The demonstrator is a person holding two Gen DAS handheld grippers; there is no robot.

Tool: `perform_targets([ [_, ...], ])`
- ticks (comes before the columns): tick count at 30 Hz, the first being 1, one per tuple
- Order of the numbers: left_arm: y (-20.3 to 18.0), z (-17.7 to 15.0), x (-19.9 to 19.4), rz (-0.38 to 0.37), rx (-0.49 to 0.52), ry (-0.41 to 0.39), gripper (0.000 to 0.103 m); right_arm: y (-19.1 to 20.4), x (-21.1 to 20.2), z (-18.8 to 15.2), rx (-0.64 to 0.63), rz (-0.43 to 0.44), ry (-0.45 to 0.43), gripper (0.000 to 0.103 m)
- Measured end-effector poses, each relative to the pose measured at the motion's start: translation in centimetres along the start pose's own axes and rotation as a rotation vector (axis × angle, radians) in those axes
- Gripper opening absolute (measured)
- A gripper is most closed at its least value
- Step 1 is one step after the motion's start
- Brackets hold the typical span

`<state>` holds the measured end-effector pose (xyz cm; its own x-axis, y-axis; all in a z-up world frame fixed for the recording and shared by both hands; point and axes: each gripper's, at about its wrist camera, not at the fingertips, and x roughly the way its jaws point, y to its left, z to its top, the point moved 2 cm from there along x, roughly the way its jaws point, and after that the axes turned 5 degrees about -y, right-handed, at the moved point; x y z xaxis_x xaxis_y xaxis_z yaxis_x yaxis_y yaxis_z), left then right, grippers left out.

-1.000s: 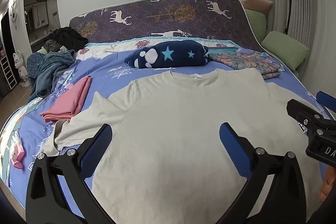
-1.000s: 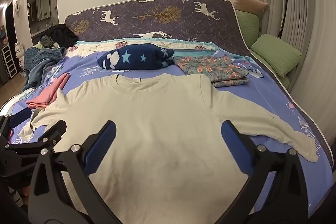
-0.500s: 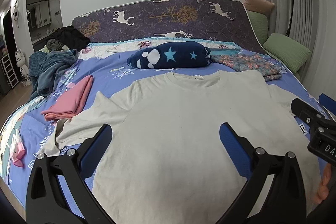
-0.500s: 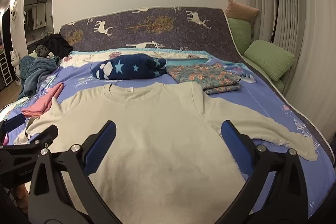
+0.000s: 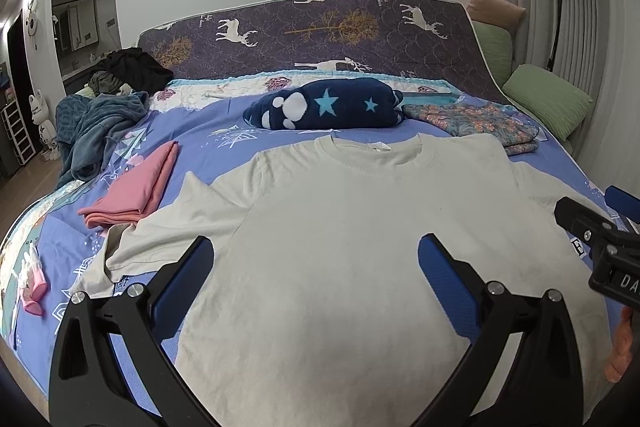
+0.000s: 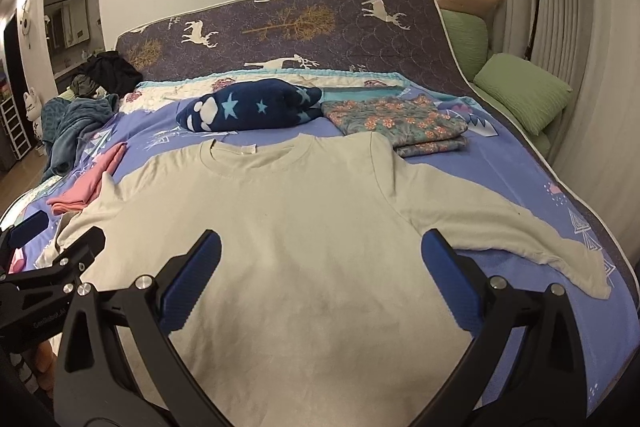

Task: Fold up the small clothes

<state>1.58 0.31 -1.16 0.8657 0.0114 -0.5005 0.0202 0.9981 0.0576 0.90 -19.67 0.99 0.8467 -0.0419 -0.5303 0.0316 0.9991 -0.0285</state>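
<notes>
A cream T-shirt (image 5: 352, 227) (image 6: 288, 227) lies spread flat on the bed, collar toward the headboard, both sleeves out to the sides. My left gripper (image 5: 314, 259) hovers open above the shirt's lower middle, nothing between its blue pads. My right gripper (image 6: 320, 255) is open too, above the shirt's lower right part, its right finger near the sleeve (image 6: 520, 239). The right gripper (image 5: 600, 227) shows at the right edge of the left wrist view, and the left gripper (image 6: 40, 259) at the left edge of the right wrist view.
A folded pink cloth (image 5: 136, 183) lies left of the shirt. A navy star blanket (image 5: 328, 105) and folded floral clothes (image 5: 476, 121) sit behind the collar. A grey-blue heap (image 5: 96, 123) is at the far left, green pillows (image 6: 524, 95) on the right.
Both grippers have drawn back and risen slightly, so the shirt sits a bit lower and farther in both views. The jaws stayed open and the shirt has not moved.
</notes>
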Motion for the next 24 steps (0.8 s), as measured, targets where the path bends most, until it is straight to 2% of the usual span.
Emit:
perform_targets([
  [6, 0.2, -0.2, 0.1, -0.006, -0.006, 0.006, 0.102, 1.0, -0.2, 0.0, -0.030, 0.037, -0.004, 0.101],
  [12, 0.6, -0.5, 0.3, -0.001, -0.008, 0.000, 0.102, 1.1, -0.3, 0.0, -0.025, 0.023, -0.006, 0.101],
  [18, 1.1, -0.9, 0.4, -0.012, -0.038, 0.005, 0.102, 1.2, -0.2, 0.1, -0.027, 0.010, 0.009, 0.101],
  [21, 1.6, -0.7, 0.5, -0.044, -0.109, 0.013, 0.102, 1.3, -0.2, 0.2, -0.028, 0.005, 0.010, 0.101],
  [24, 1.8, -0.7, 0.6, -0.042, -0.105, 0.026, 0.102, 1.3, -0.3, 0.3, -0.029, 0.002, 0.008, 0.101],
])
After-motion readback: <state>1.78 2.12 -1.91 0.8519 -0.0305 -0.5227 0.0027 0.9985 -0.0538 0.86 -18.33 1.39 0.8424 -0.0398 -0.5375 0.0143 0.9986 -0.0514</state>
